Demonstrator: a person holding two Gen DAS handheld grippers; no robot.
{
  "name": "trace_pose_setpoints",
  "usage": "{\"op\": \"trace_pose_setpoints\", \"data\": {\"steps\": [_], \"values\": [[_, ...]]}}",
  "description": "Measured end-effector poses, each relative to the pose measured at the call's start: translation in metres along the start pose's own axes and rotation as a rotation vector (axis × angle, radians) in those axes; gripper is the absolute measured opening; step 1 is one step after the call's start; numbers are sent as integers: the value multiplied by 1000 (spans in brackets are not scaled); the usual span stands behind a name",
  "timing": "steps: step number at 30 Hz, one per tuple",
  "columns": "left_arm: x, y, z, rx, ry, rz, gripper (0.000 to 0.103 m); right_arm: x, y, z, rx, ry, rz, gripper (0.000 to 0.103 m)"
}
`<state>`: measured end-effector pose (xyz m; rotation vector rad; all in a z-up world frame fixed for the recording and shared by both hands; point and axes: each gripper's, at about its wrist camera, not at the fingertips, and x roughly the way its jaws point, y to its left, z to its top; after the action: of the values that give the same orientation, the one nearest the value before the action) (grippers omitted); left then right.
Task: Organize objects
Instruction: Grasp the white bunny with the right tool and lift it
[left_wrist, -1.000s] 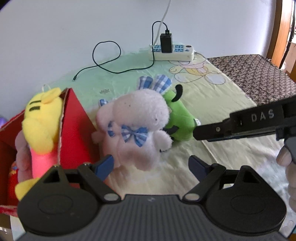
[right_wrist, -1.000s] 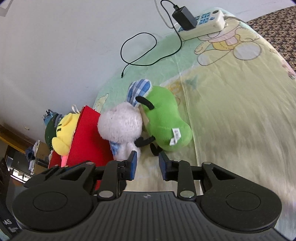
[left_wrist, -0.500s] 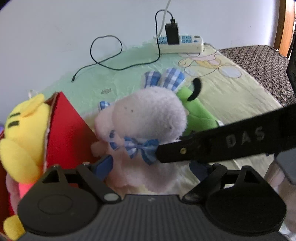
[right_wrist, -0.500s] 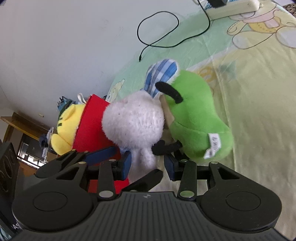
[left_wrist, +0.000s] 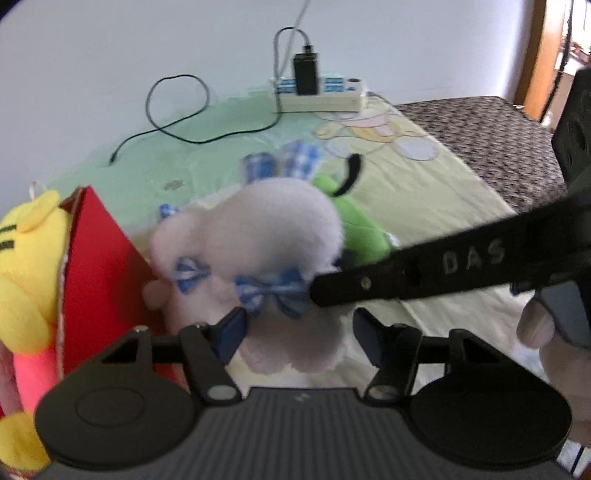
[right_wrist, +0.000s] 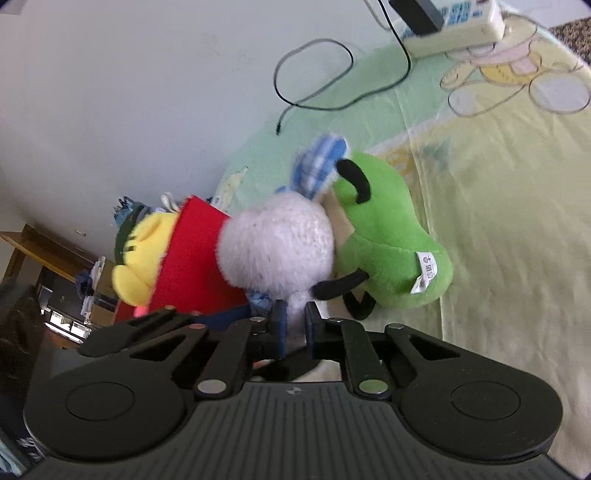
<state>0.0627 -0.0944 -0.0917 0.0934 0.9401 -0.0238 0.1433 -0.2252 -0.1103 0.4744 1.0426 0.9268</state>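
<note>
Bedsheet (right_wrist: 498, 192) under everything; my right gripper (right_wrist: 295, 325) hides the pink bunny's (right_wrist: 277, 251) side, pinching it tight. My left gripper (left_wrist: 299, 332) is closing around its bottom.

The pale pink rabbit (left_wrist: 258, 236) is fuzzy plush cloth, and the green toy (right_wrist: 384, 236) beside it is smoother plush. Left of the rabbit, the red box (left_wrist: 99, 254) looks like matt cardboard. Beneath them lies a smooth printed cloth sheet (right_wrist: 509, 177).
</note>
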Motion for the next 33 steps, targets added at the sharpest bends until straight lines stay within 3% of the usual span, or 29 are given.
{"op": "trace_pose_setpoints", "data": {"steps": [8, 13, 18, 23, 25, 27, 33], "values": [[-24, -3, -13, -1, -25, -112, 64, -16, 14, -31, -31, 39, -67, 12], [-31, -11, -39, 33, 9, -167, 64, -17, 12, -57, 9, 72, -80, 12], [-29, -11, -50, 52, 2, -121, 73, -18, 3, -58, 50, 14, -140, 28], [-12, 5, -48, 9, 23, -113, 83, -7, 5, -52, -10, -9, -172, 43], [-7, 7, -45, -13, 23, -138, 78, -1, 4, -52, -9, -3, -171, 45], [-2, 4, -42, -17, 34, -143, 65, 3, 2, -53, 20, 11, -136, 43], [-14, 1, -45, -33, 15, -172, 65, -11, 15, -61, 10, -4, -119, 35]]}}
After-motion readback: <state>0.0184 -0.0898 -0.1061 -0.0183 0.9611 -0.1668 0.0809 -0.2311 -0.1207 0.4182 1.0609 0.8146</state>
